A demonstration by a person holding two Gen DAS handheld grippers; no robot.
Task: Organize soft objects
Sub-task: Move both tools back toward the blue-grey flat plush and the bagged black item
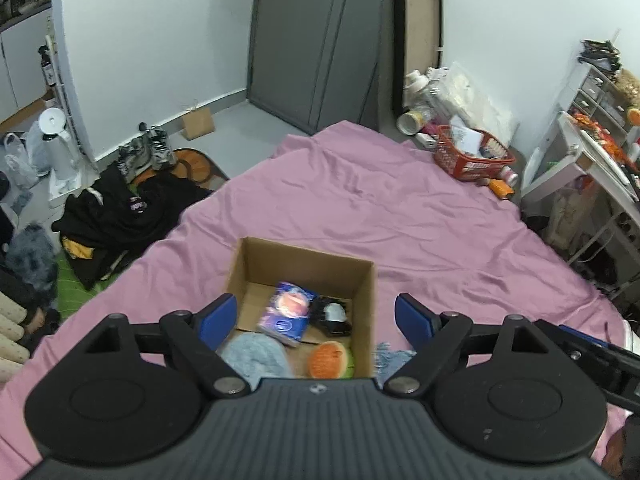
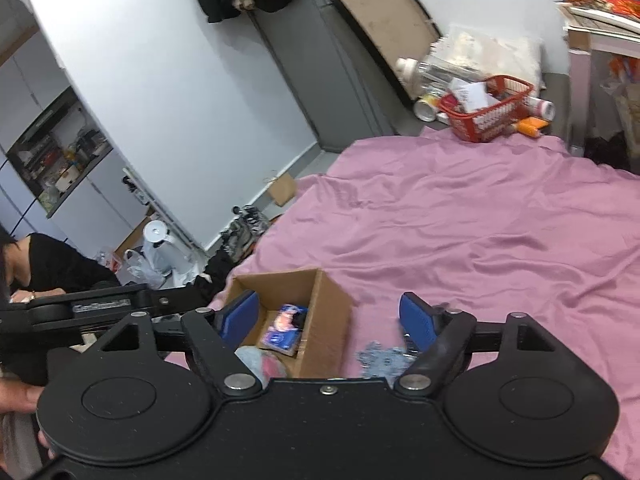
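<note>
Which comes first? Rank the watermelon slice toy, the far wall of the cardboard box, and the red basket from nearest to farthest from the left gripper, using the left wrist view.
1. Watermelon slice toy: inside the box, just below the open left gripper.
2. Cardboard box far wall: straight ahead on the pink sheet.
3. Red basket: far right, at the sheet's far edge.

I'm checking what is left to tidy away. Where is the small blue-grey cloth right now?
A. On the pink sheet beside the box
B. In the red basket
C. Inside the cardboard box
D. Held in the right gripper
A: the blue-grey cloth lies on the pink sheet just outside the cardboard box, below the open right gripper, which holds nothing.
</note>
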